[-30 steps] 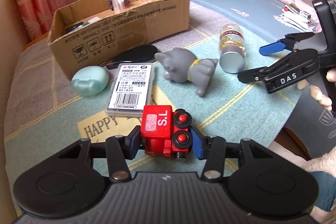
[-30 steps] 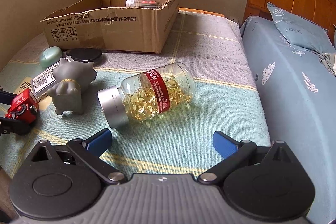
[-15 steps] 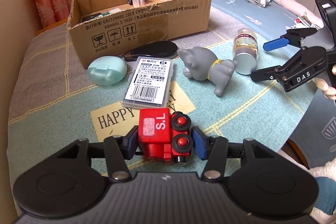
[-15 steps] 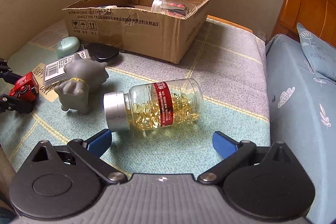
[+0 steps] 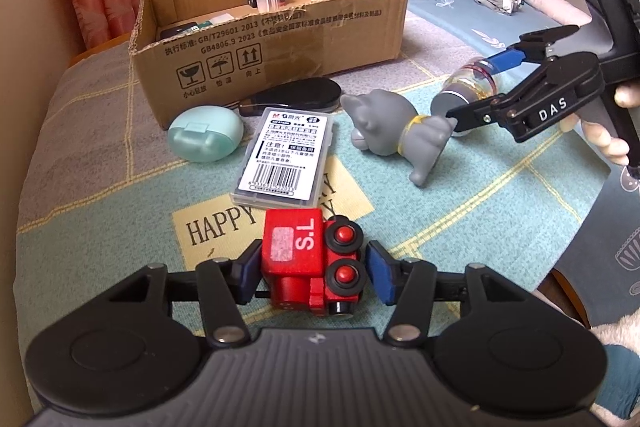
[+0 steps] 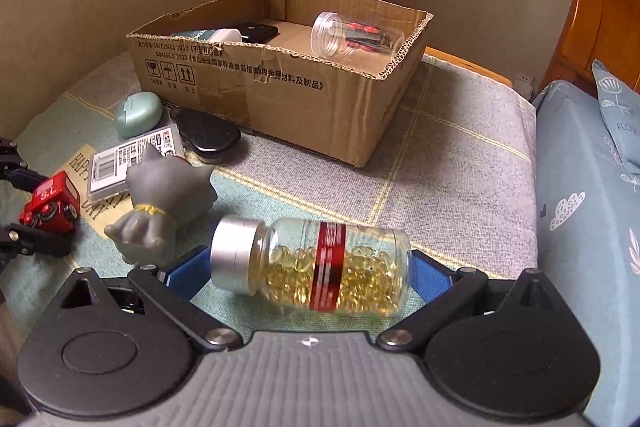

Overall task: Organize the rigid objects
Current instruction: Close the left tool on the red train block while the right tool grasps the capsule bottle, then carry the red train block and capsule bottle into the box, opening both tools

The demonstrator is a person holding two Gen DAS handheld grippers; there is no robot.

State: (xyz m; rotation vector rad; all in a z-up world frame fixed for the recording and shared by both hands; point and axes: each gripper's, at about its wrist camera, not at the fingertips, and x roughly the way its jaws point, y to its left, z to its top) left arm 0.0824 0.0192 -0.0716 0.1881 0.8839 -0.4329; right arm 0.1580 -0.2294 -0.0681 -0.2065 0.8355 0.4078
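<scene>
- The left gripper [image 5: 312, 269] points steeply down at the bed's blanket [image 5: 100, 187]; its jaws have just been opening, a sliver of gap now showing beside the red toy train [image 5: 310, 259] between them.
- The right gripper [image 6: 302, 277], held in a hand [image 5: 608, 143], stands wide around a capsule bottle [image 6: 320, 265] lying on its side, silver cap leftward.
- Beyond lie a grey toy cat [image 5: 400, 131], a labelled case [image 5: 286, 155] and a cardboard box [image 5: 272, 55].

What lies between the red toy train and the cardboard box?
In the left wrist view, a clear flat plastic case with a barcode label lies between the red toy train and the cardboard box.
</scene>
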